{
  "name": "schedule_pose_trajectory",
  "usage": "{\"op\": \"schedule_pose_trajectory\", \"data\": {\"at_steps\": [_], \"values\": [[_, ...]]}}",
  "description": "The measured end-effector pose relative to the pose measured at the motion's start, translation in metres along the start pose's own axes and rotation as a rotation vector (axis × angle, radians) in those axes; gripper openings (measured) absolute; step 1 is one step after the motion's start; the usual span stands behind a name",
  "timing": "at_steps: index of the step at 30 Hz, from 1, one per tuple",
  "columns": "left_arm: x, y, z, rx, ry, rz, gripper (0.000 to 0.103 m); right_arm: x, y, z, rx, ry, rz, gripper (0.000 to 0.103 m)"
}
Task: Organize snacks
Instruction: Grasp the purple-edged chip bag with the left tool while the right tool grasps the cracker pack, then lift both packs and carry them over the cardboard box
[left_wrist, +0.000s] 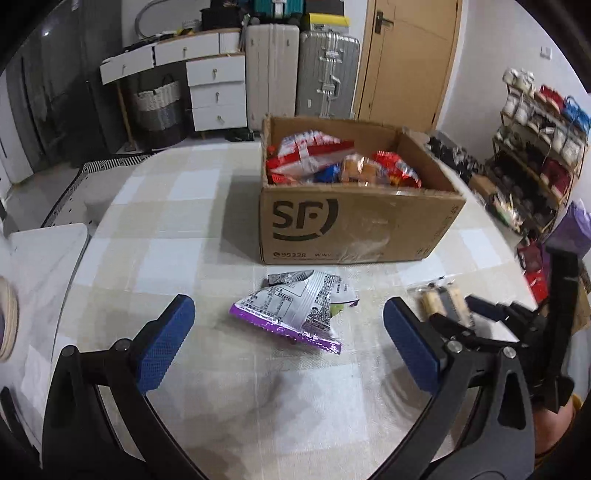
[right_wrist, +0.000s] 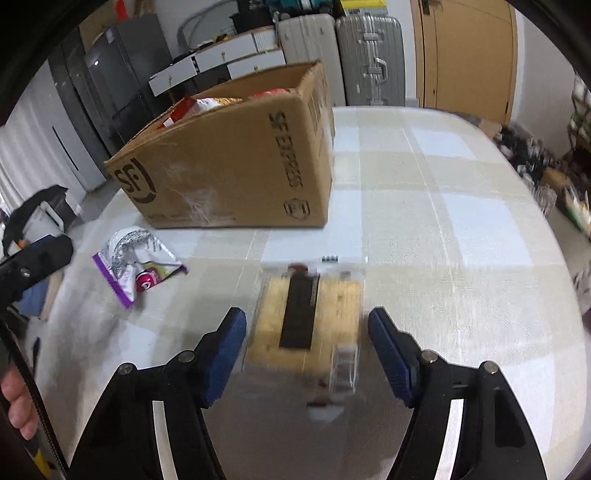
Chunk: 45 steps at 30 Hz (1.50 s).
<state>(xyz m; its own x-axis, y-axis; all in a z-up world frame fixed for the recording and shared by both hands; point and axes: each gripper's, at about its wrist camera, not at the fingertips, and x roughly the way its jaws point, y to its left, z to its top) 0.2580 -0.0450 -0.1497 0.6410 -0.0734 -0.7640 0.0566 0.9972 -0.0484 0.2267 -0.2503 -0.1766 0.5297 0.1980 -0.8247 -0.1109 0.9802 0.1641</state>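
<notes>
A cardboard box on a checked table already holds several snack packs. Two snacks remain outside, in front of it: a silver-purple bag and a clear cracker pack. The left gripper is spread wide before the bag; the right gripper straddles the pack, pads not touching.
</notes>
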Motion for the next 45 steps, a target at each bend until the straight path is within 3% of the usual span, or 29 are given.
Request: {"op": "schedule_pose_trajectory", "data": {"at_steps": [3,8,21,23,27,30,38,45], "values": [[0.021,0.002,0.0,-0.018,0.034,-0.019,0.102,0.005,0.007,0.0,-0.049,0.0,-0.049,0.063],[0.044,0.004,-0.001,-0.014,0.038,-0.017,0.102,0.007,0.016,-0.005,-0.123,-0.024,-0.086,0.061],[0.087,0.008,-0.006,0.036,0.089,-0.035,0.1,-0.026,0.001,-0.021,0.008,-0.064,0.095,0.061],[0.092,0.01,-0.007,0.036,0.105,-0.06,0.09,-0.032,0.0,-0.026,0.022,-0.07,0.108,0.061],[0.104,0.019,-0.009,0.0,0.148,-0.134,0.048,-0.044,-0.001,-0.033,0.044,-0.091,0.112,0.061],[0.103,0.023,-0.009,-0.004,0.142,-0.157,0.035,-0.055,-0.003,-0.038,0.068,-0.108,0.12,0.061],[0.068,0.026,-0.009,0.008,0.074,-0.162,0.032,-0.095,0.0,-0.043,0.082,-0.19,0.143,0.061],[-0.008,0.025,-0.011,0.024,-0.04,-0.171,0.032,-0.155,0.022,-0.033,0.0,-0.313,0.191,0.061]]}}
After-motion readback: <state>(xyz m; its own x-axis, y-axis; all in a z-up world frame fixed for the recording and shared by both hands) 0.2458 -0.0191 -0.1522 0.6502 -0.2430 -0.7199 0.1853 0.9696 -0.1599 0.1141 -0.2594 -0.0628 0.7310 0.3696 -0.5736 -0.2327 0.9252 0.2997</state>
